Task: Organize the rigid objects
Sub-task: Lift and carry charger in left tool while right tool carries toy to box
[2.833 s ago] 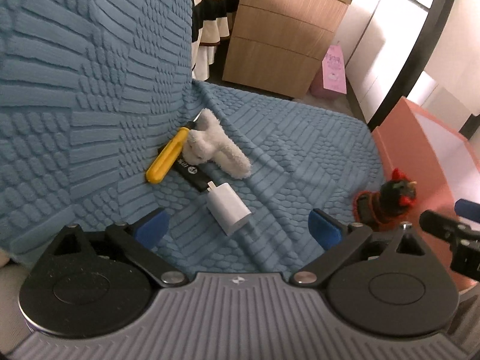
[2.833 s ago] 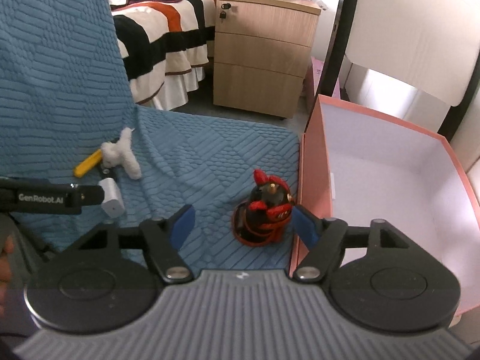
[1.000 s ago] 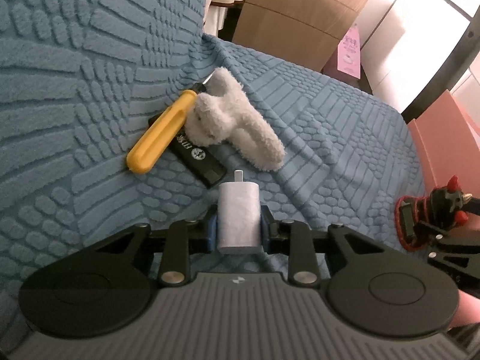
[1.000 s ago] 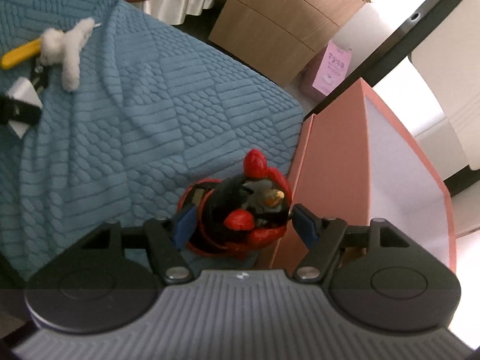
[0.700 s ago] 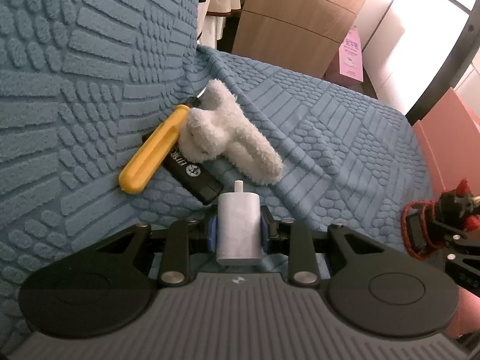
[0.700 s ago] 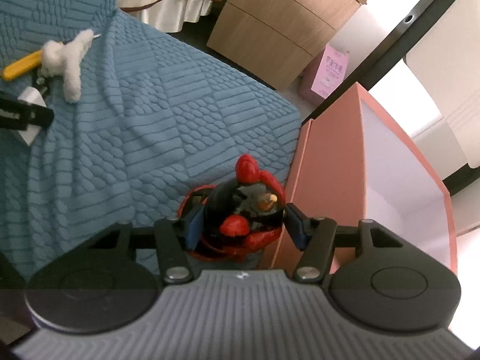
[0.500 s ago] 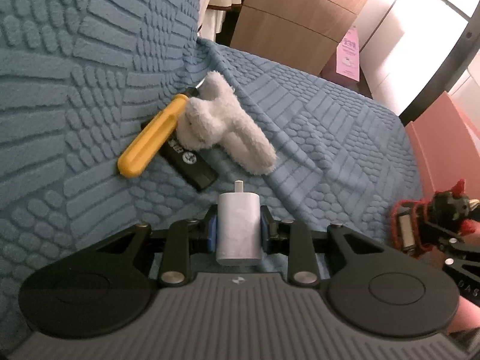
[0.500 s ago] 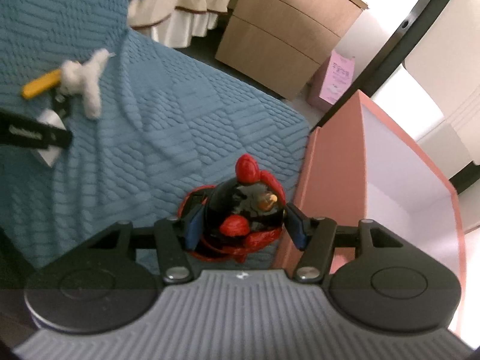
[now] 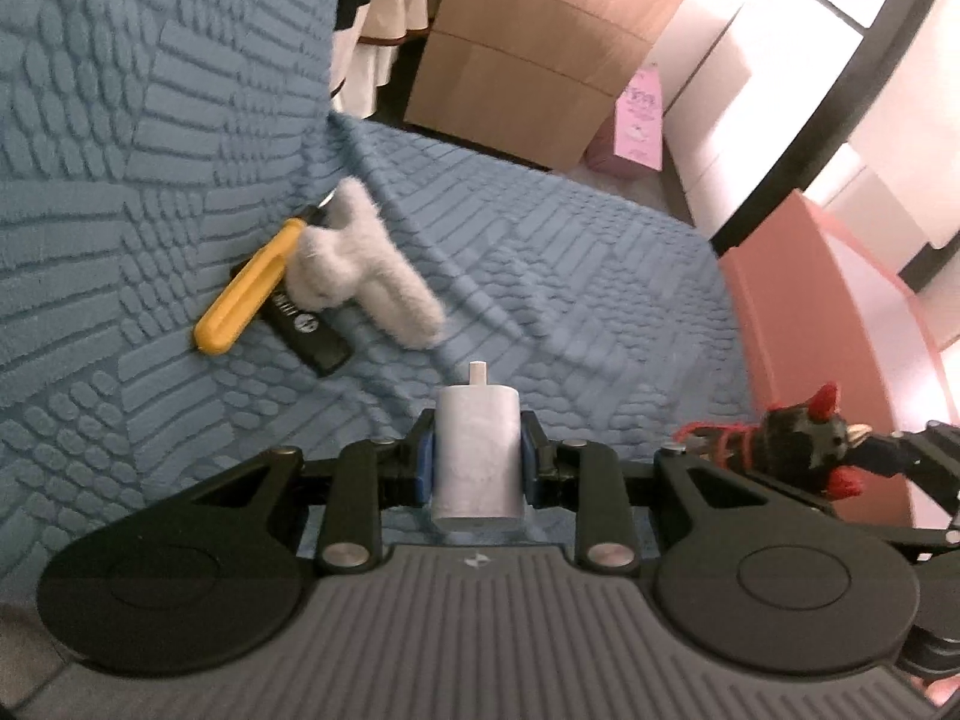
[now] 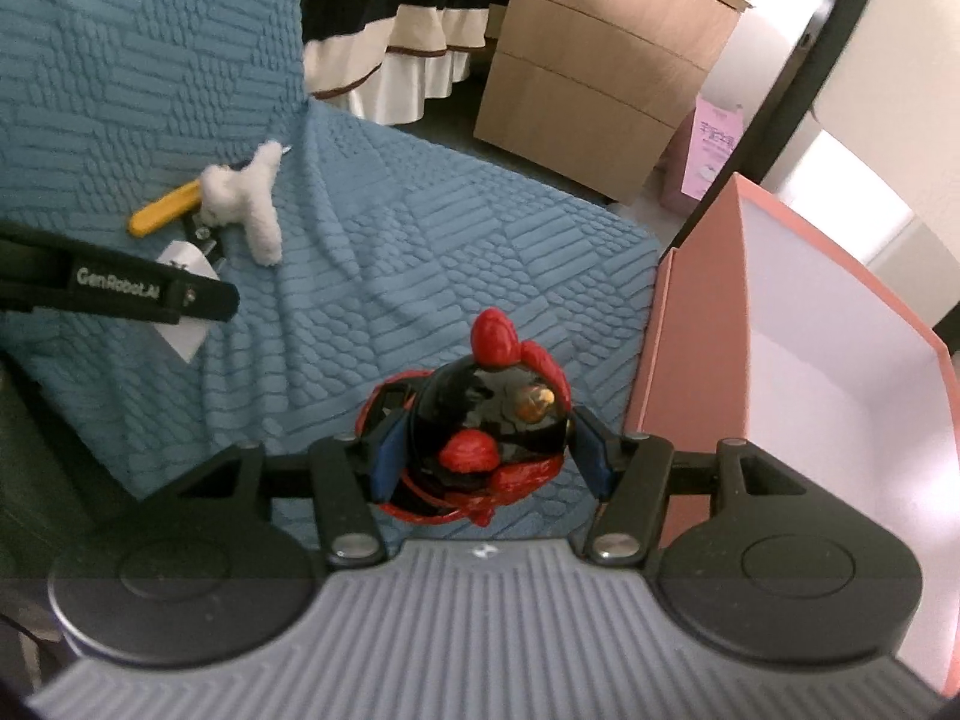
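With your left gripper [image 9: 474, 459] clamped on the one white charger [image 9: 475, 450] at lower centre and your right gripper [image 10: 486, 453] clamped on the one rooster figurine [image 10: 489, 420], carry both level over the one pink box [image 10: 690, 360] at right before releasing, leaving one yellow-handled screwdriver [image 9: 243, 294], one black stick [image 9: 306, 330] and one plush toy [image 9: 360, 276] upper left.

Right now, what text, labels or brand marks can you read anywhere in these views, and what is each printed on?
"GenRobot.AI": white lettering on the side of the left claw, seen from the right wrist.
White print and a round logo on the black stick: too blurred to read.
Dark print on the pink bag by the wooden cabinet: too small to read.
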